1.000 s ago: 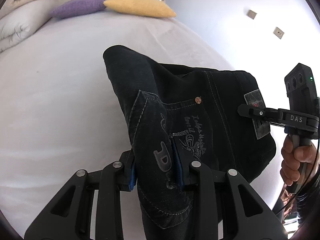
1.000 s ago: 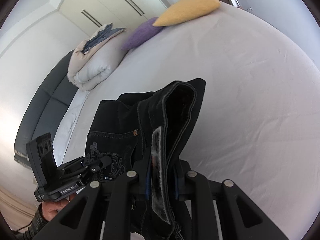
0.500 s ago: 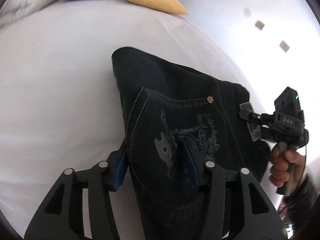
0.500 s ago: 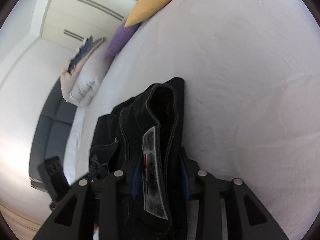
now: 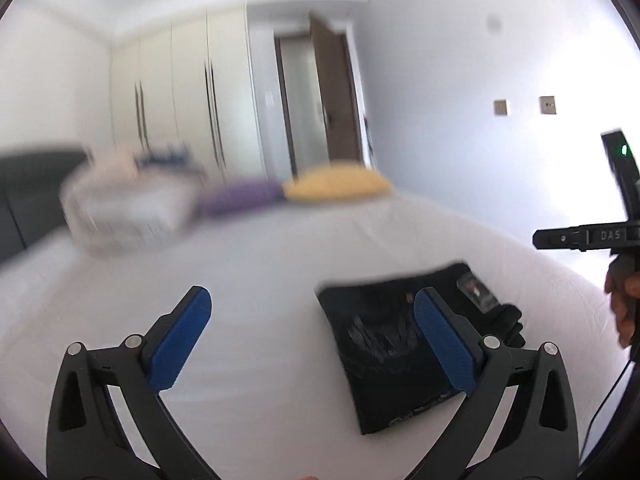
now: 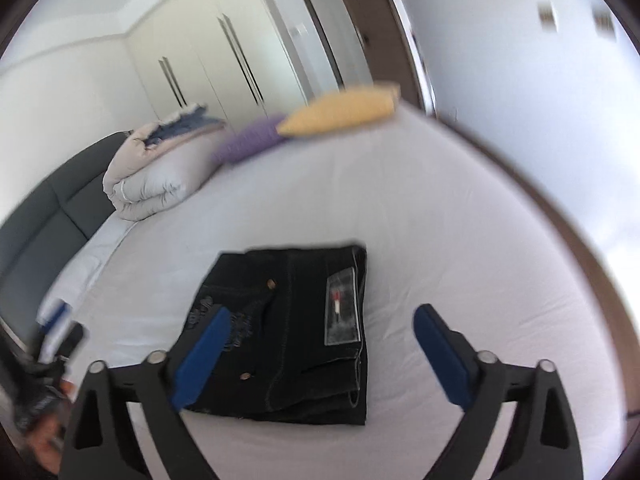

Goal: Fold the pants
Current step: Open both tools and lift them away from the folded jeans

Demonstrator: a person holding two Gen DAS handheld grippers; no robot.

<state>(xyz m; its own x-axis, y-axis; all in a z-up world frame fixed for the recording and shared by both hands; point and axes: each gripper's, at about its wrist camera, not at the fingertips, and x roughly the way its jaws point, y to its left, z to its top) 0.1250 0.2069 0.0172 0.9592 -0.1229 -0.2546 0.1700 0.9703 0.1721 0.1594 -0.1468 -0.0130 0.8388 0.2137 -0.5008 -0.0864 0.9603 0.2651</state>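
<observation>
The dark jeans (image 6: 296, 332) lie folded in a flat rectangle on the white bed (image 6: 460, 240), with a back pocket and a grey label facing up. They also show in the left wrist view (image 5: 384, 344). My left gripper (image 5: 312, 340) is open and empty, raised above the bed just left of the jeans. My right gripper (image 6: 320, 348) is open and empty, raised over the near edge of the jeans. The right gripper's body (image 5: 584, 236) shows at the right edge of the left wrist view.
A yellow pillow (image 6: 344, 112) and a purple pillow (image 6: 248, 144) lie at the far end of the bed. A rolled white duvet (image 6: 160, 180) sits at the far left by a dark headboard (image 6: 44, 232). Wardrobes and a door stand behind.
Both grippers have opened and let go of the jeans, then pulled up and back. The jeans now lie flat on the bed.
</observation>
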